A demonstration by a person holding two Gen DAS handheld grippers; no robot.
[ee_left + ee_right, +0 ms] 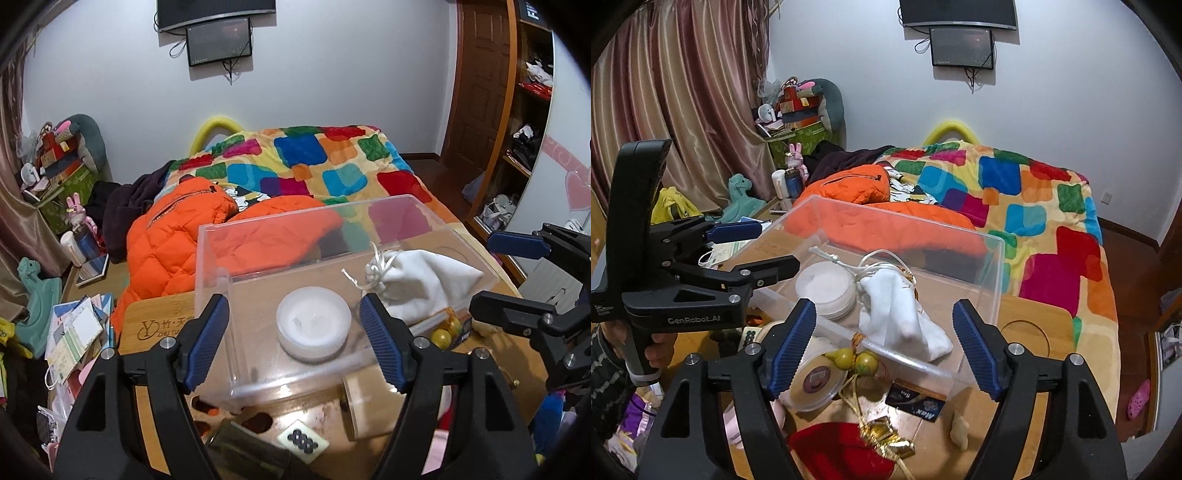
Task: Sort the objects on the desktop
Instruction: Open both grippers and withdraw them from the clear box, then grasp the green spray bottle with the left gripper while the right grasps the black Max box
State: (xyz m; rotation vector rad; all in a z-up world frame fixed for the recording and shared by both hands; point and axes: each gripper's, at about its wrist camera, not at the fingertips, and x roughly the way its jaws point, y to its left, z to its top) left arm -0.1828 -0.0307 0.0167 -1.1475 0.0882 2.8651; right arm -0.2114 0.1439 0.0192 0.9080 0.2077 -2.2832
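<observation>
A clear plastic box (229,236) (993,266) stands on the wooden desk. Inside it lie a round white container (313,322) (825,288) and a white drawstring pouch (424,280) (901,314). My left gripper (295,332) is open and empty, hovering over the box's near side above the round container. It also shows in the right wrist view (764,247). My right gripper (886,343) is open and empty above the pouch and the box's near wall. It also shows in the left wrist view (517,273). Golden gourd ornaments (855,360) (447,332) lie by the box.
On the desk near the box are a round lidded tin (816,384), a dark card (916,400), a red cloth with gold trim (842,446), a white tile with dark rings (303,439) and a small cream piece (960,430). A bed with an orange jacket (177,236) lies behind.
</observation>
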